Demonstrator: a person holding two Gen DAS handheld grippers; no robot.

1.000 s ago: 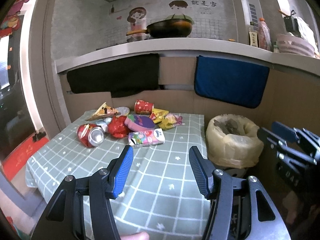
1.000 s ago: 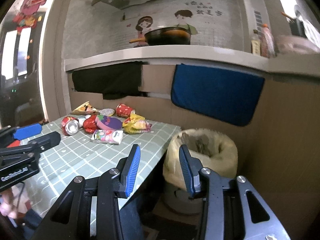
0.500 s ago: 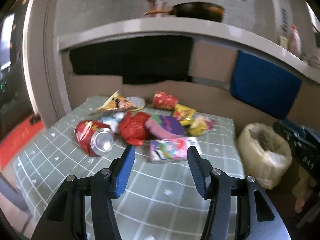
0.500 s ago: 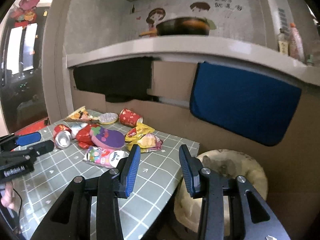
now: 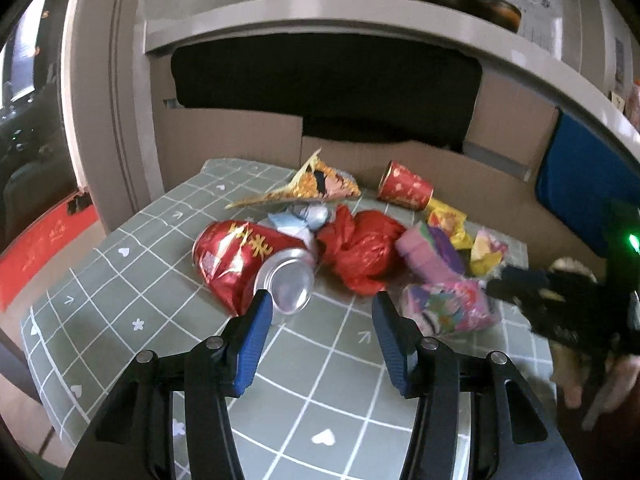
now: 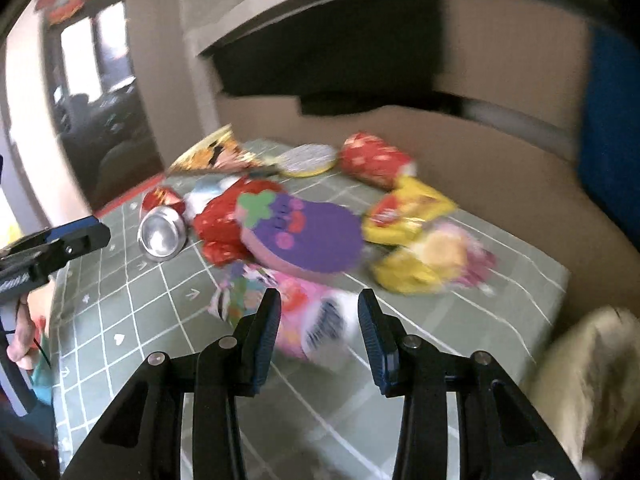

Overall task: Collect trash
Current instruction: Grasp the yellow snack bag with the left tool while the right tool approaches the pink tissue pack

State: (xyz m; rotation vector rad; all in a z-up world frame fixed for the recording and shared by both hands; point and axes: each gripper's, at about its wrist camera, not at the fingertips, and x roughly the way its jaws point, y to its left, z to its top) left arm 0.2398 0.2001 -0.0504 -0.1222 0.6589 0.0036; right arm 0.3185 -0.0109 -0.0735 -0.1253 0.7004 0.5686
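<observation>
Both the left gripper (image 5: pixel 322 314) and right gripper (image 6: pixel 319 314) hover wide and empty over the worktop (image 5: pixel 320 392), the right just before a colourful wrapper (image 6: pixel 296 320).

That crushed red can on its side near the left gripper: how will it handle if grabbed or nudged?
The red can looks dented, so it probably rolls unevenly, if at all. Likely light, so a nudge from the left gripper may just skid it over the tablecloth. The crumpled metal may give further under a squeeze.

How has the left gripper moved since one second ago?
Yes. The left gripper has moved forward toward the can, which now lies right at its fingers.
</observation>
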